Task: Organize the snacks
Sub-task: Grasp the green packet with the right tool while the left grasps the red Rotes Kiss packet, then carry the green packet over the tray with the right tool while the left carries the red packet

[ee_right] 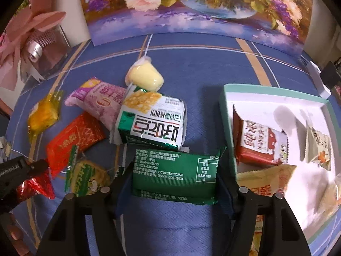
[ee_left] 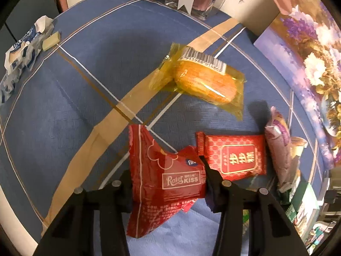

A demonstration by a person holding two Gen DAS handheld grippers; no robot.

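My left gripper [ee_left: 168, 181] is shut on a red Rater KISS snack packet [ee_left: 166, 175] and holds it over the blue tablecloth; it also shows at the left edge of the right wrist view [ee_right: 34, 183]. My right gripper [ee_right: 174, 175] is shut on a dark green snack packet [ee_right: 177, 177], just left of a white box with a teal rim [ee_right: 228, 128]. The box holds a red-and-white packet [ee_right: 262, 145], a small beige packet [ee_right: 319, 149] and an orange-yellow packet [ee_right: 266, 183].
On the cloth lie a yellow-wrapped cake [ee_left: 204, 81], a red patterned packet [ee_left: 234, 155], a purple packet [ee_left: 279, 149], a green-white cracker pack [ee_right: 153, 121], a yellow jelly cup [ee_right: 145, 76] and a yellow-green packet [ee_right: 87, 175]. A flower painting [ee_right: 191, 6] stands behind.
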